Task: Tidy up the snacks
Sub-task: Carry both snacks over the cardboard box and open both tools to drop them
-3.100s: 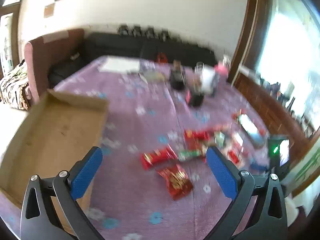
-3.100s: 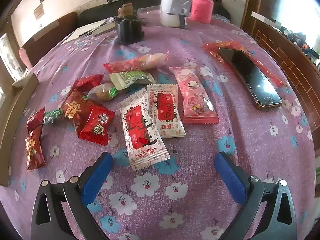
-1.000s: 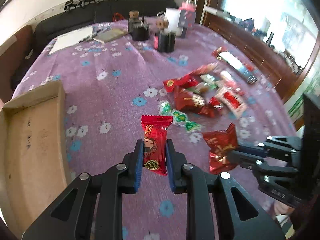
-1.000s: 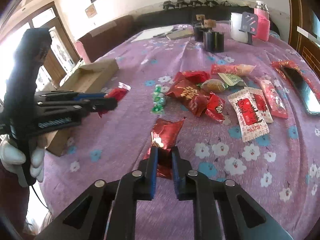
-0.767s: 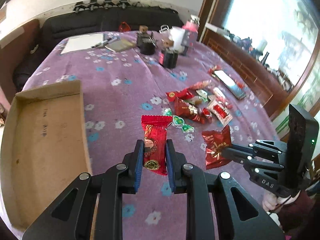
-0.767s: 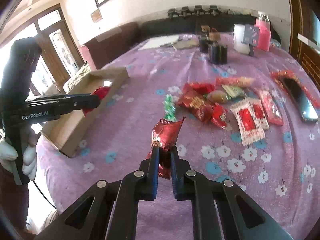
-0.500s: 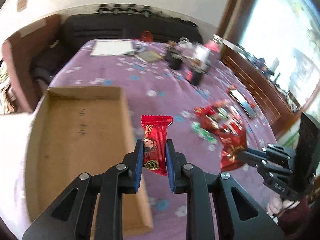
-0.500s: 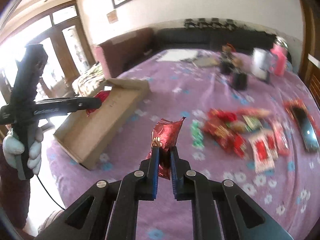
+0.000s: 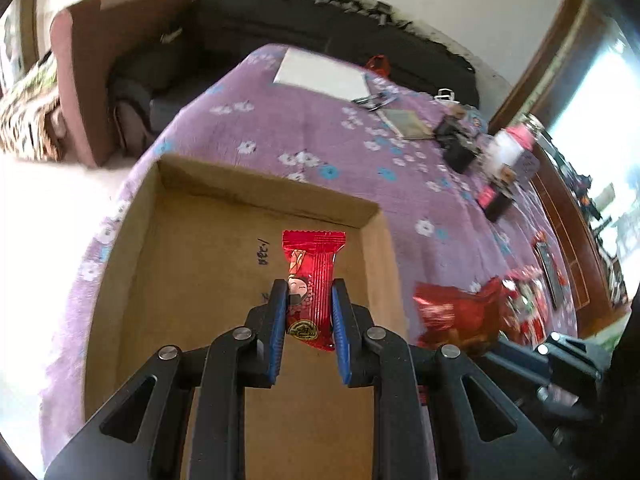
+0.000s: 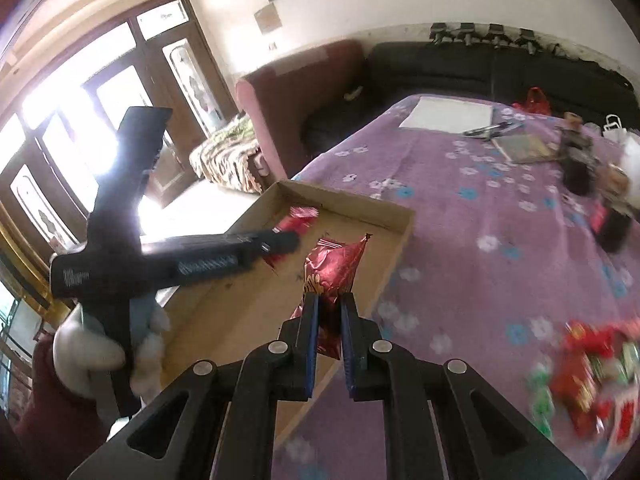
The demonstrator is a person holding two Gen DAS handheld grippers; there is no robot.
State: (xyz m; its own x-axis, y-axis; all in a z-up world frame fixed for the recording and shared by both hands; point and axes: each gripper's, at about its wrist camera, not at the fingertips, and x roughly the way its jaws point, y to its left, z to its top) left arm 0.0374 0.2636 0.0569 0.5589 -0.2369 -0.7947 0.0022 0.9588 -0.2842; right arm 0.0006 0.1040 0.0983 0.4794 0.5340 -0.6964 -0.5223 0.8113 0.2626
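1. My left gripper (image 9: 308, 312) has its jaws clamped on a red candy packet (image 9: 311, 280), which stands upright between the blue pads (image 9: 278, 320) and sits above the floor of the cardboard box (image 9: 192, 280).
2. My right gripper (image 10: 329, 320) has its jaws clamped on a crinkled red foil snack bag (image 10: 334, 268), held over the box's near right wall (image 10: 394, 256).
3. In the left wrist view that foil bag (image 9: 456, 312) shows just beside the box's right wall, outside it, with the right gripper's dark frame behind it.
4. In the right wrist view my left gripper (image 10: 280, 240) reaches in over the box from the left, its packet (image 10: 296, 218) poking out at the tip, and my white-gloved left hand (image 10: 96, 344) grips its handle.
5. The box is shallow and open-topped and lies near the edge of the bench (image 9: 304, 140), which carries a purple flowered cloth.
6. The rest of the snacks (image 10: 592, 376) lie in a blurred heap on the cloth, well apart from the box, to the right.
7. Farther back on the bench are a white sheet of paper (image 9: 320, 74), pens (image 10: 486, 130), a small notebook (image 9: 406, 122), dark containers (image 9: 458, 152) and a pink bottle (image 9: 516, 140).
8. A dark sofa (image 10: 500, 68) runs behind the bench.
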